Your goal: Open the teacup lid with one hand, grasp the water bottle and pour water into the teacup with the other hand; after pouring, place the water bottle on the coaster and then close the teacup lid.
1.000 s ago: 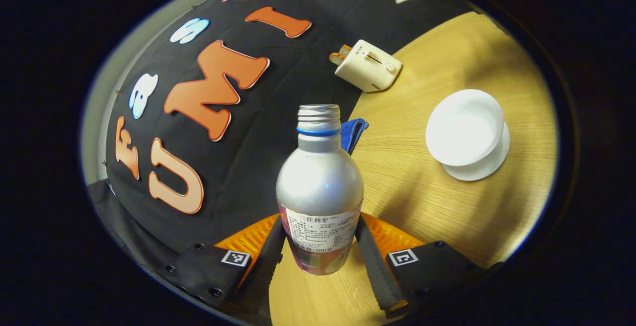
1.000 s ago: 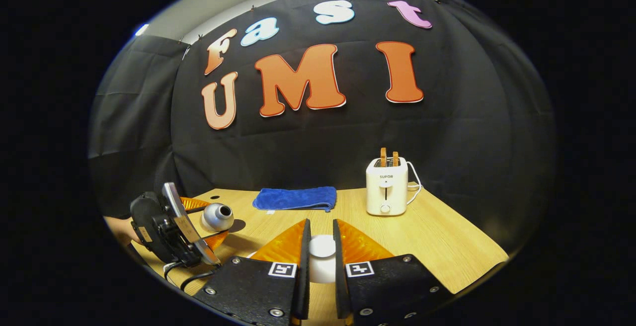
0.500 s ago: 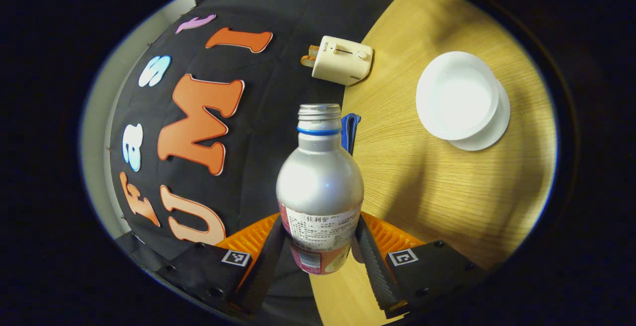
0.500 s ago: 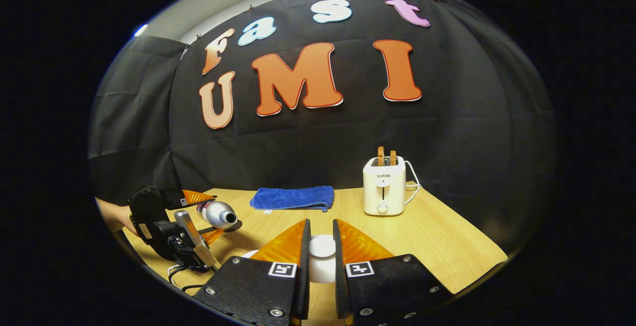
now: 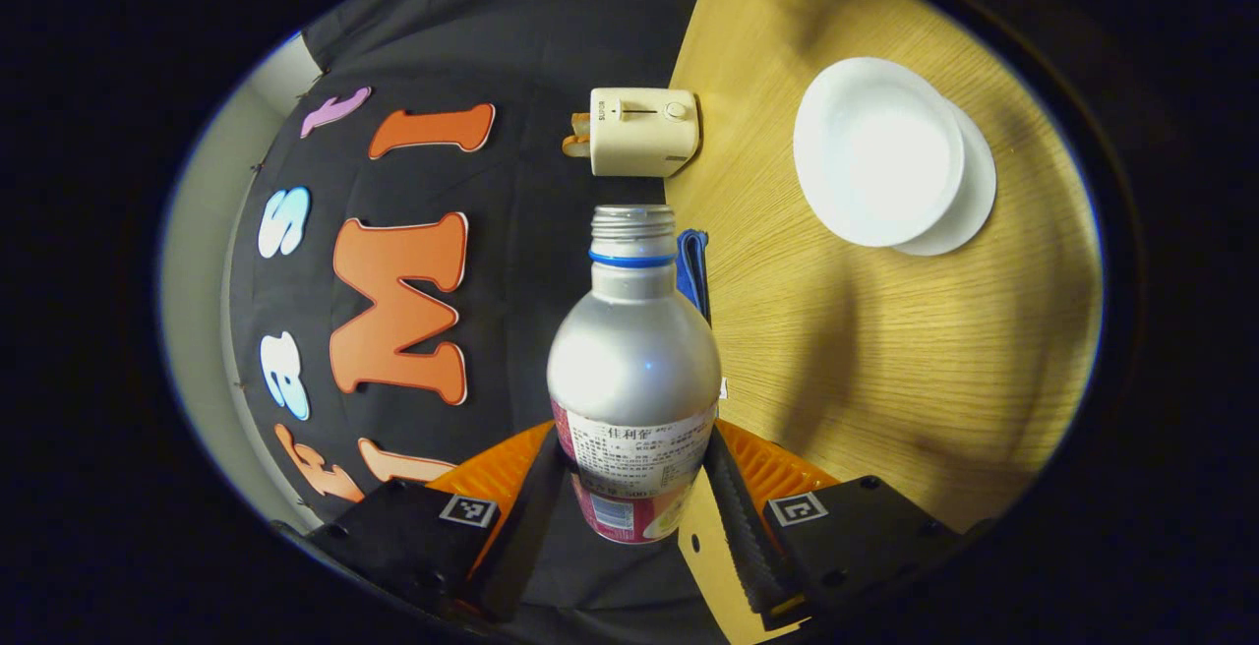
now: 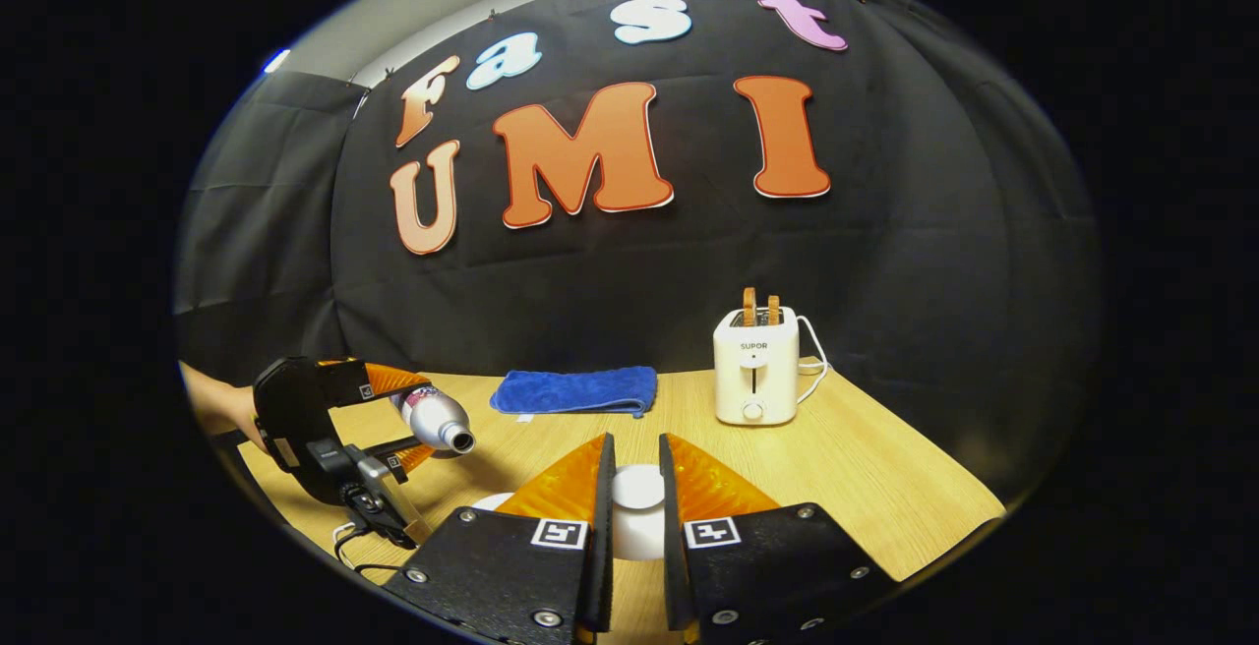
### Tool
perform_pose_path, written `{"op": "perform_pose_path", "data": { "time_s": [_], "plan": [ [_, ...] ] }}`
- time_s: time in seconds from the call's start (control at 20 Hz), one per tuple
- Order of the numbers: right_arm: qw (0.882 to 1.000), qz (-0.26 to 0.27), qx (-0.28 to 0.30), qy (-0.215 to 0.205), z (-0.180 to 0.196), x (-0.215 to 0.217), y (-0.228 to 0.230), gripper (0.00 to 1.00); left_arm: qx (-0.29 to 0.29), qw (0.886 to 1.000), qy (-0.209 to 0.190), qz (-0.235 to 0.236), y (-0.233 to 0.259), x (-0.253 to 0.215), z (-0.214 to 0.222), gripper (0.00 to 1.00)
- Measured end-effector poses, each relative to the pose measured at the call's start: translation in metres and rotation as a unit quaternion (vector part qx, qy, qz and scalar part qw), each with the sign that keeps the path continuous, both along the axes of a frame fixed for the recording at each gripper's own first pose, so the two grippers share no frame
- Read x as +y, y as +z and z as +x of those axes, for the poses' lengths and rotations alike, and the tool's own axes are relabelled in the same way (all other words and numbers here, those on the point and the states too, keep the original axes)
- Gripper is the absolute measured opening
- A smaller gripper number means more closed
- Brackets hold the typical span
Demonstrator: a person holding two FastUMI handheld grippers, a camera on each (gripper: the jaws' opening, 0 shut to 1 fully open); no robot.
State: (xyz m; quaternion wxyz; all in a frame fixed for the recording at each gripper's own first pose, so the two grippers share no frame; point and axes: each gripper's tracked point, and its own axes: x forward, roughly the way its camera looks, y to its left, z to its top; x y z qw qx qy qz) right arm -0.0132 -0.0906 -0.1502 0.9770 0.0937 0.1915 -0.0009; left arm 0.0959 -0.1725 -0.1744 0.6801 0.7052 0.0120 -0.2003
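silver water bottle (image 5: 633,370) tilted, teacup (image 5: 877,164) uncovered

Right gripper (image 6: 636,527): at the bottom, fingers clamped on the white teacup lid (image 6: 637,507).
Left gripper (image 6: 393,419): far left, held by a hand (image 6: 211,399) — fingers pressed on the water bottle (image 6: 436,417).
Water bottle: silver, tipped near level, open mouth pointing right, above the wooden table (image 6: 885,488).
Blue cloth (image 6: 575,390): folded, near the back edge.
Toaster (image 6: 754,378): white, upright — right of the cloth, two slices poking out.
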Motion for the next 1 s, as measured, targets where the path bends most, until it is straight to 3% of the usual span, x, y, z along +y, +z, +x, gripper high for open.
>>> {"op": "perform_pose_path", "data": {
  "time_s": [0.5, 1.0],
  "plan": [
    [1.000, 0.008, 0.003, 0.010, -0.001, 0.006, -0.003, 0.22, -0.028, 0.996, -0.042, 0.073, 0.010, -0.008, 0.003, 0.83],
    [0.999, 0.000, 0.010, 0.032, 0.001, 0.016, -0.008, 0.22, -0.049, 0.990, -0.066, 0.116, 0.015, -0.010, 0.003, 0.83]
  ]
}}
